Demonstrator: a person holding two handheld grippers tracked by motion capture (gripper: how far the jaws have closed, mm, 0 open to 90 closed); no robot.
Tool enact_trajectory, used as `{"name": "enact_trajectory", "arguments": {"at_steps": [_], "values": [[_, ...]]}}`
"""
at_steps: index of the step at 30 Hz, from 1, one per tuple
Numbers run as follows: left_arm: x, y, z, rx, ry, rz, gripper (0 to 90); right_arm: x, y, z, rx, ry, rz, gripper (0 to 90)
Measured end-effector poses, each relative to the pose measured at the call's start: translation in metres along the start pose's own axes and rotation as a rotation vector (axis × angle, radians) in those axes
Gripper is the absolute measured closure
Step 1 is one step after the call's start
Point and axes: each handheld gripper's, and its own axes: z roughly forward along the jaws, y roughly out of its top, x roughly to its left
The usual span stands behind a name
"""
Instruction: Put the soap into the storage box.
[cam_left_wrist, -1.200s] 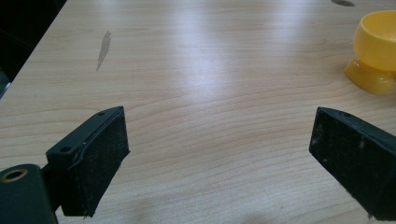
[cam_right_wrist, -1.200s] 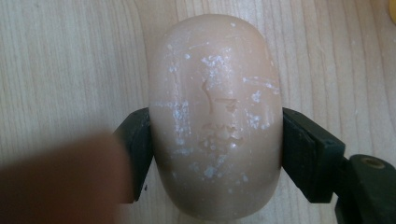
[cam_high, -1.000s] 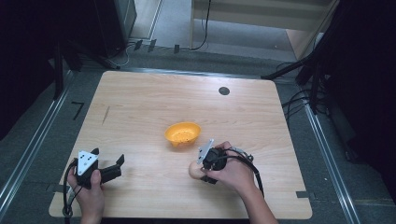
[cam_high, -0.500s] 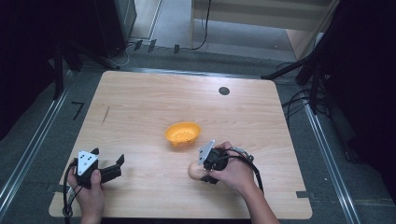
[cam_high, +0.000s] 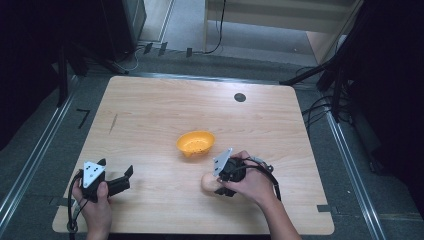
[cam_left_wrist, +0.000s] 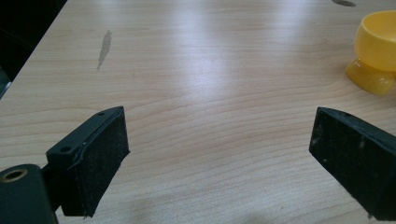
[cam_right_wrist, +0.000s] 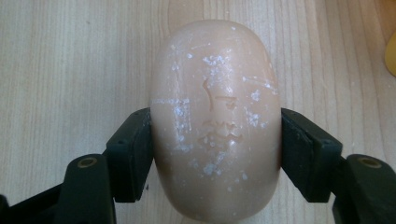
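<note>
Right gripper (cam_right_wrist: 215, 154) clamps the beige egg (cam_right_wrist: 215, 121) on both flanks, egg resting on table (cam_high: 150, 115). Orange bowl (cam_high: 195, 142) just beyond it. Left gripper (cam_left_wrist: 219, 149) jaws wide, nothing between.

One pale egg-shaped object (cam_right_wrist: 216, 126), one orange bowl (cam_high: 195, 142), two hand-held grippers, one wooden table (cam_high: 150, 115).

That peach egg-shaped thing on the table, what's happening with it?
A person holds a hand-held gripper in each hand. The right hand-held gripper has its two black jaws pressed on both sides of the peach egg-shaped thing, which sits on the wooden table close to the yellow bowl. The left hand-held gripper has its jaws wide open over bare wood, holding nothing.
</note>
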Motion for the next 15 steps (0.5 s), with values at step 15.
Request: {"name": "enact_trajectory", "arguments": {"at_steps": [15], "values": [[0.0001,0.0001,0.0002,0.003,0.001,0.0,5.1,-0.0001,0.0035,-0.0029,-0.02,0.007,-0.034,33.3]]}}
